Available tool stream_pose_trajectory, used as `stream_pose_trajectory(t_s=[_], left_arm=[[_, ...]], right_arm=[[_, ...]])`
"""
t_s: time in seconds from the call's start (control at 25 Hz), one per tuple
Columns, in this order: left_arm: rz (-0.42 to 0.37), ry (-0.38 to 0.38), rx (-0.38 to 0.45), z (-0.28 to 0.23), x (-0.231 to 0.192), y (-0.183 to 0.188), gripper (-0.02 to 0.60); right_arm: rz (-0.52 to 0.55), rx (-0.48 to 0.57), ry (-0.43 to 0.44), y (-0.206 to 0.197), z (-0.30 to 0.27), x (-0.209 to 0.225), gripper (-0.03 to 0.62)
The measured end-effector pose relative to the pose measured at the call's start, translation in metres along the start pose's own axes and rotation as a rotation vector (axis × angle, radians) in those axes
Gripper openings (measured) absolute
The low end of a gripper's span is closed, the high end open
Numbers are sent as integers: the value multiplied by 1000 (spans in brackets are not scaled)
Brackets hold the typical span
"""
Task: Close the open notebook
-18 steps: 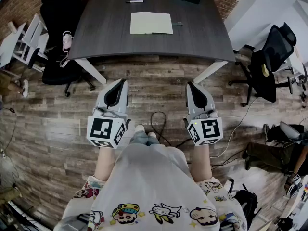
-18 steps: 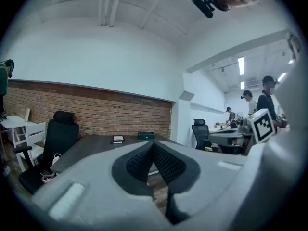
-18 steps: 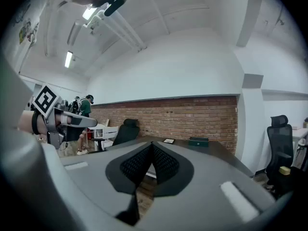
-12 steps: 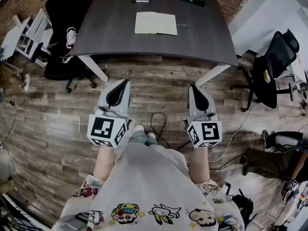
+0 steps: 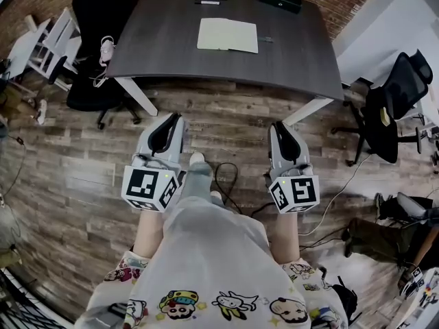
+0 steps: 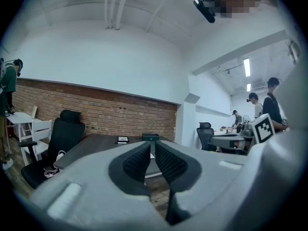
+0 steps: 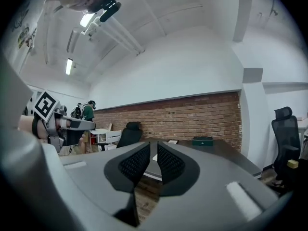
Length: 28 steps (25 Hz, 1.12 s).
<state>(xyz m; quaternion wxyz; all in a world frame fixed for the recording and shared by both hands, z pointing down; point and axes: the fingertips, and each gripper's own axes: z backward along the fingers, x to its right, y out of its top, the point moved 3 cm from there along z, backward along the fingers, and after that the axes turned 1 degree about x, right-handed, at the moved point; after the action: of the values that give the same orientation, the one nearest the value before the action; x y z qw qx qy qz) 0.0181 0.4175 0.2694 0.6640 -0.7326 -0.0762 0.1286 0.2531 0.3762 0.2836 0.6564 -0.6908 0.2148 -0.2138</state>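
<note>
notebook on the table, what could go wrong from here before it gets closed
1. A black cable loops on the floor by the person's feet: a trip hazard.
2. The left gripper and right gripper are both shut and empty; nudged that way, the open notebook might slide rather than fold.
3. A small dark item by its right edge could get knocked.
</note>
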Motion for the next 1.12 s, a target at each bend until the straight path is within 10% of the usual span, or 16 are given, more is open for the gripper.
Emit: stream_pose_trajectory(t_s=[1.12], left_arm=[[51,-124,-70,-229,-189,10,138]], right_arm=[[-102,-56,-89,-6,-269,60,163]])
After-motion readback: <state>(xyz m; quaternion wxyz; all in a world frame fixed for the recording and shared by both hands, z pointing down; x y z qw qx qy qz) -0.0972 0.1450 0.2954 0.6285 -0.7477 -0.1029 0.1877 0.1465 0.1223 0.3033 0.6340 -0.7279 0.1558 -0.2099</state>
